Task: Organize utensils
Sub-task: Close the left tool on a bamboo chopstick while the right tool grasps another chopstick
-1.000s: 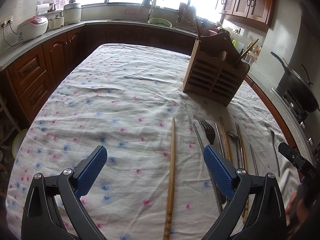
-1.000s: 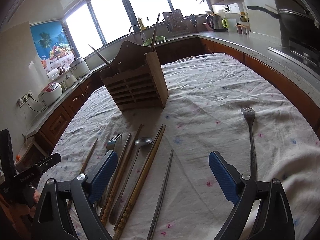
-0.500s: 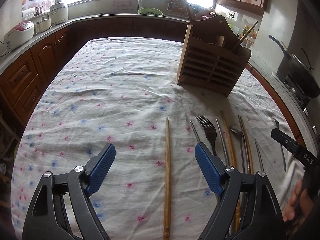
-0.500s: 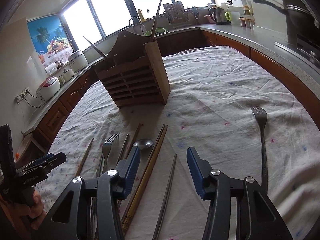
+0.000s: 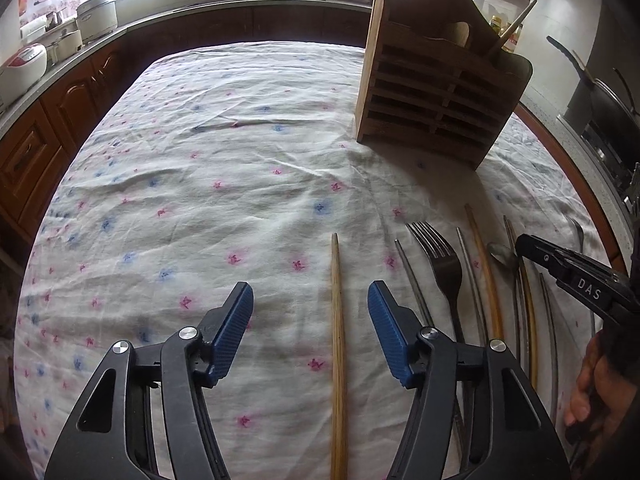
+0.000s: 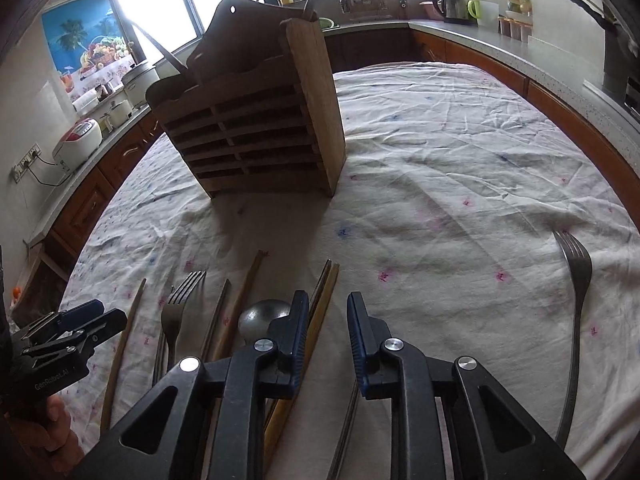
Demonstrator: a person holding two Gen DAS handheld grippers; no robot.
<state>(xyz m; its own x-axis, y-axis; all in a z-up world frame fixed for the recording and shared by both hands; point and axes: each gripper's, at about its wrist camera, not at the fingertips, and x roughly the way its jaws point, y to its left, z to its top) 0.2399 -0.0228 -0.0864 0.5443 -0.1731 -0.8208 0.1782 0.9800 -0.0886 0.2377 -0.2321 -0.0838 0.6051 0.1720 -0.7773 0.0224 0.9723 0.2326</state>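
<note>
A single wooden chopstick (image 5: 338,320) lies on the flowered cloth between the blue pads of my left gripper (image 5: 312,312). Those jaws are closing and neither pad touches the stick. To its right lie a fork (image 5: 444,260), metal and wooden chopsticks and a spoon (image 5: 500,254). My right gripper (image 6: 328,312) hovers low over that row with its jaws closing to a narrow gap that shows only cloth. A wooden chopstick pair (image 6: 320,304) runs past its left pad, and a metal chopstick (image 6: 348,420) passes under its right finger. The spoon (image 6: 260,312) lies just left of it.
A slatted wooden utensil holder (image 5: 432,92) (image 6: 256,140) stands upright beyond the row, with a few sticks in it. A second fork (image 6: 576,280) lies alone at the right. Counters, cabinets and a stove with a pan (image 5: 608,108) ring the table.
Both grippers have moved forward and down toward the utensils. The left jaws narrowed around the wooden chopstick. The right jaws narrowed far more, to a slim gap.
</note>
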